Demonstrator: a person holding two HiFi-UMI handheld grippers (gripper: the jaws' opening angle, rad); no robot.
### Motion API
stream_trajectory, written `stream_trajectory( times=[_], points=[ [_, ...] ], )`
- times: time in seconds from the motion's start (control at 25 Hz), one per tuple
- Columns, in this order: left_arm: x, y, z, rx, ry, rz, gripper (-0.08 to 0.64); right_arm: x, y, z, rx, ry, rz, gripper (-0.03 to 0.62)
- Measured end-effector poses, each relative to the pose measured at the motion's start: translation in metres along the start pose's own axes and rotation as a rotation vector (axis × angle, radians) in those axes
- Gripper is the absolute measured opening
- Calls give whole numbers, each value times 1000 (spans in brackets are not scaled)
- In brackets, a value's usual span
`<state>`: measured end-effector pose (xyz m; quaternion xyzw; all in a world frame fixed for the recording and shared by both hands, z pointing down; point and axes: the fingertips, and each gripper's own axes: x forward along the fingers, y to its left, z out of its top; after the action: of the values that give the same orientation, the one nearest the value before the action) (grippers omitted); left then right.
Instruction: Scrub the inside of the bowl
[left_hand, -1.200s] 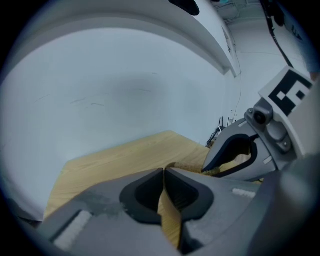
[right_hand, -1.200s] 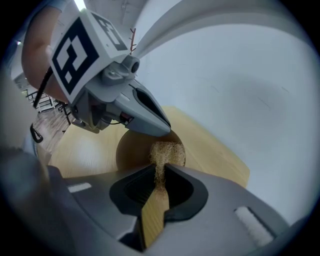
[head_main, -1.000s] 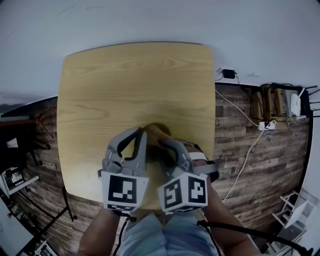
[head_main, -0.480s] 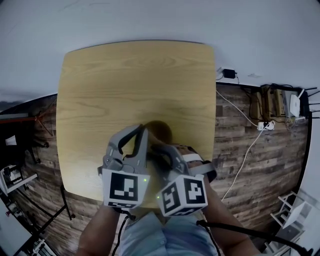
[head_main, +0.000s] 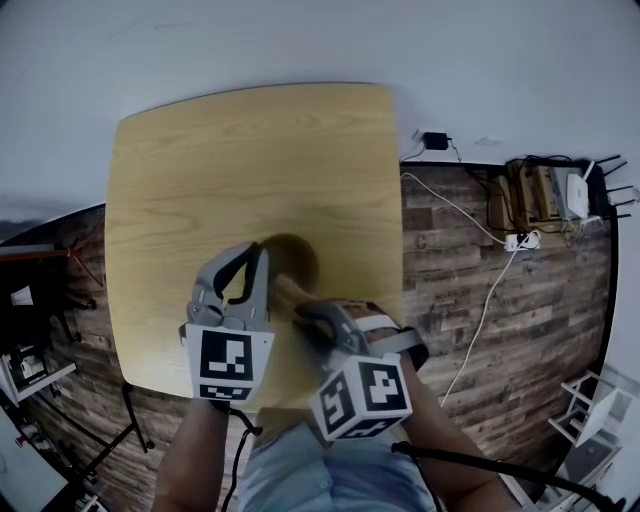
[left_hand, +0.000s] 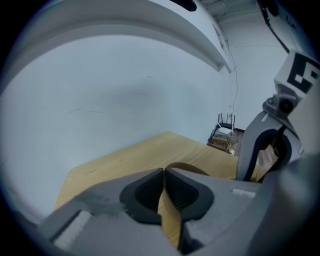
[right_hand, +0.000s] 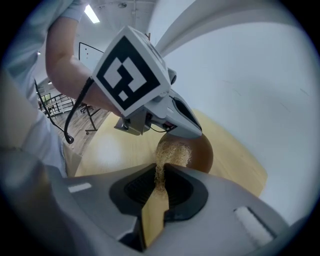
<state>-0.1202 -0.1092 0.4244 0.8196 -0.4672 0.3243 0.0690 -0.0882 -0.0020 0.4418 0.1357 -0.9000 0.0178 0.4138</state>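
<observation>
Between L gripper (left_hand: 164, 171) jaws: bowl rim (left_hand: 193, 168)

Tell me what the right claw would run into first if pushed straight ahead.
The right claw, shut on a pale fibrous scrubber, would likely push it into the inside of the round brown bowl first; whether they already touch is unclear.

Probably a lab or office workroom. A plain light-wood table (head_main: 250, 150) stands against a bare white wall (head_main: 300, 40) on plank flooring (head_main: 500, 330). Off the tabletop's right edge sit a cabled router (head_main: 578, 195) and power strip (head_main: 517, 241). A whiteboard (right_hand: 92, 52) and ceiling strip light (right_hand: 91, 13) show beyond.
</observation>
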Motion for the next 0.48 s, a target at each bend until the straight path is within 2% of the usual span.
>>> stream_trajectory(
  times=[0.12,0.24,0.48],
  points=[
    [0,-1,-3,15,12,18,37,-13,3,-6,9,0,-14,52],
    [-3,2,-7,-4,28,43,37,-28,5,-12,17,0,-36,53],
    [-5,1,-8,1,39,61,37,-50,0,-25,35,16,-110,54]
  ],
)
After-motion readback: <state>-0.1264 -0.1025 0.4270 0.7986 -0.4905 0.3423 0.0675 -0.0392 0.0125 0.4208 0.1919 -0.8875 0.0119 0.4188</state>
